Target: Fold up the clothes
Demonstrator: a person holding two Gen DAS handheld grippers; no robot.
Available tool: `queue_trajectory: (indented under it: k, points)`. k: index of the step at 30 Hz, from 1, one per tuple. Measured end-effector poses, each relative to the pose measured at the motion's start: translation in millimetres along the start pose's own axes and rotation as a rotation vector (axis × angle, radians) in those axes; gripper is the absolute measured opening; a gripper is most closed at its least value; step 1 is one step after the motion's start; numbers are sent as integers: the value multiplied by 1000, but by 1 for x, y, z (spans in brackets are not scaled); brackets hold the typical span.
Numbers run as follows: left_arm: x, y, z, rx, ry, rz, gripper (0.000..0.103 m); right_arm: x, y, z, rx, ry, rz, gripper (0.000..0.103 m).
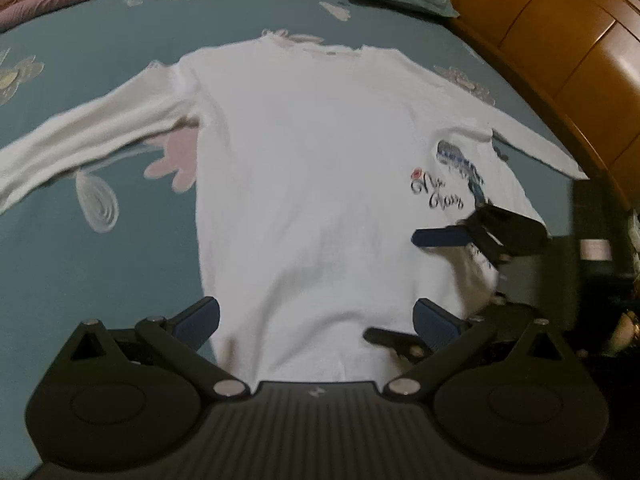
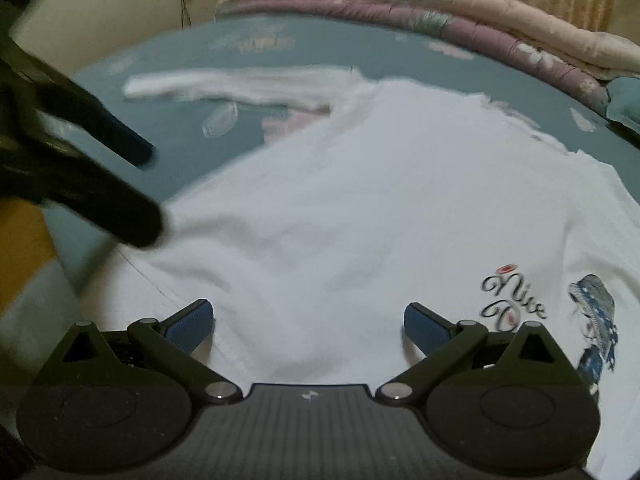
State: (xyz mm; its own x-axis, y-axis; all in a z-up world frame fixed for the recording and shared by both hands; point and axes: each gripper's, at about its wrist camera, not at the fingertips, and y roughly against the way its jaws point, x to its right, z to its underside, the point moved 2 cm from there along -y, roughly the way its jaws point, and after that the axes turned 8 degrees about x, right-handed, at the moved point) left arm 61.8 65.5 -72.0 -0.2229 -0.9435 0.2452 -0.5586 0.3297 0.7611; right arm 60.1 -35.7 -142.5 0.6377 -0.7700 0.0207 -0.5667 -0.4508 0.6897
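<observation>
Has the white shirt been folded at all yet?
No, the white shirt lies flat on the bed with both long sleeves spread outward.

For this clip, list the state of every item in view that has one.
White long-sleeved shirt: spread flat, unfolded, sleeves out to both sides, printed side up.
Left tongs: open, at the hem, holding nothing.
Right tongs: open, over the shirt, holding nothing.
Pink and purple quilts: folded, stacked at the bed's far edge.

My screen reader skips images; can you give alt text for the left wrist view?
A white long-sleeved shirt lies spread flat on a blue floral bedspread, sleeves out. The left hand-held gripper is open above its hem; the right hand-held gripper is at the right.
</observation>
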Motion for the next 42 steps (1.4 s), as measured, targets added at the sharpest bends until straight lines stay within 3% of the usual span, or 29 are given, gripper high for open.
queue_trajectory:
  k: [7,12,15,18,20,24,30,34,37,40,42]
  points:
    - [-8,2,28,-50,2,19,102,1,30,17,-45,19,-8,103]
    - [16,-1,43,-84,-203,1,102,9,53,28,2,-33,-9,103]
    - [28,-3,55,-101,-326,-19,102,1,56,30,-1,21,-85,103]
    - [31,-6,62,-107,-377,-37,102,-14,49,32,-11,105,-148,103]
    - [33,-10,68,-115,-417,-49,102,-28,39,35,-31,198,-107,103]
    - [34,-10,70,-119,-424,-73,102,-48,31,39,-29,393,19,103]
    - [47,-7,59,-63,-432,-40,102,-42,52,16,128,355,143,103]
    - [58,-19,56,-8,-473,-60,102,-33,51,6,137,298,142,103]
    - [54,-25,56,11,-491,-172,102,-34,51,8,120,298,127,103]
    - [33,-13,59,-6,-475,-253,102,-36,55,12,85,294,65,103]
    - [14,5,59,-16,-420,-257,102,-35,62,17,69,281,7,103]
